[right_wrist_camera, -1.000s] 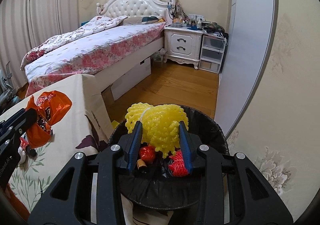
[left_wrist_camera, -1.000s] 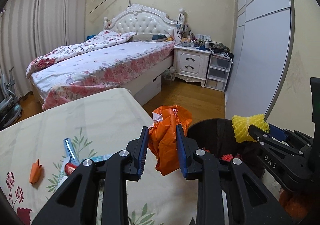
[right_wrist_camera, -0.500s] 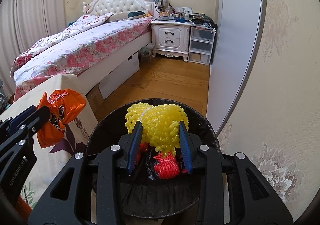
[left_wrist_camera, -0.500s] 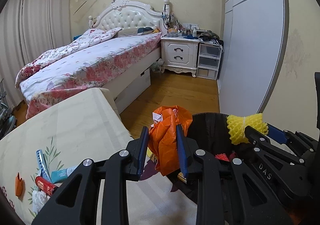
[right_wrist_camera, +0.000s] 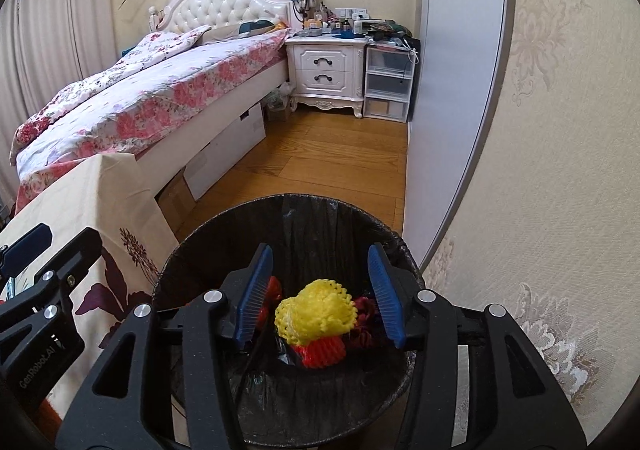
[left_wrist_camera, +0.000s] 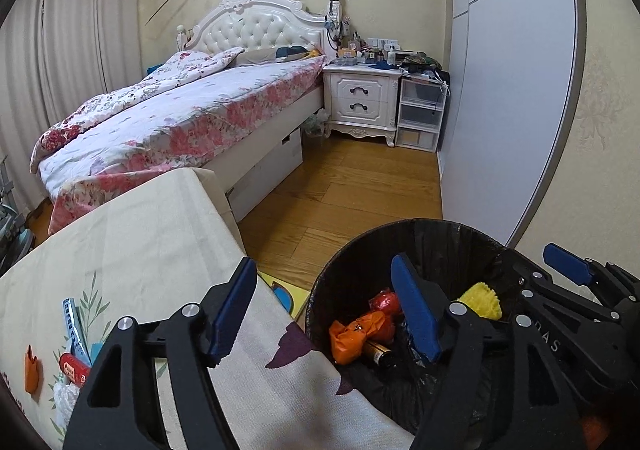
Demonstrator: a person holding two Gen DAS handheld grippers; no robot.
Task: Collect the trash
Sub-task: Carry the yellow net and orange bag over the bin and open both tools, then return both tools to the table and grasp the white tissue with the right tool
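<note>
A black-lined trash bin (left_wrist_camera: 436, 228) stands on the floor beside the table. My left gripper (left_wrist_camera: 325, 310) hangs over the bin's left rim, its jaws opening with nothing between them. The orange plastic bag (left_wrist_camera: 352, 334) lies inside the bin below it. My right gripper (right_wrist_camera: 320, 296) is over the bin (right_wrist_camera: 280, 204), its jaws opening too. The yellow foam net (right_wrist_camera: 316, 310) rests on the red trash in the bin, clear of both pads. On the table's left lie an orange scrap (left_wrist_camera: 32, 370), a red tube (left_wrist_camera: 74, 368) and a blue strip (left_wrist_camera: 72, 320).
The table under a cream floral cloth (left_wrist_camera: 140, 242) ends just left of the bin. Bare wooden floor (left_wrist_camera: 352, 186) runs back to a bed (left_wrist_camera: 180, 118), a white nightstand (left_wrist_camera: 360, 102) and plastic drawers (left_wrist_camera: 420, 118). A grey wardrobe door (left_wrist_camera: 512, 90) and the wall close the right side.
Both grippers moved over the bin and opened. The orange bag left the left jaws and the yellow foam net left the right jaws; both now lie in the bin.
</note>
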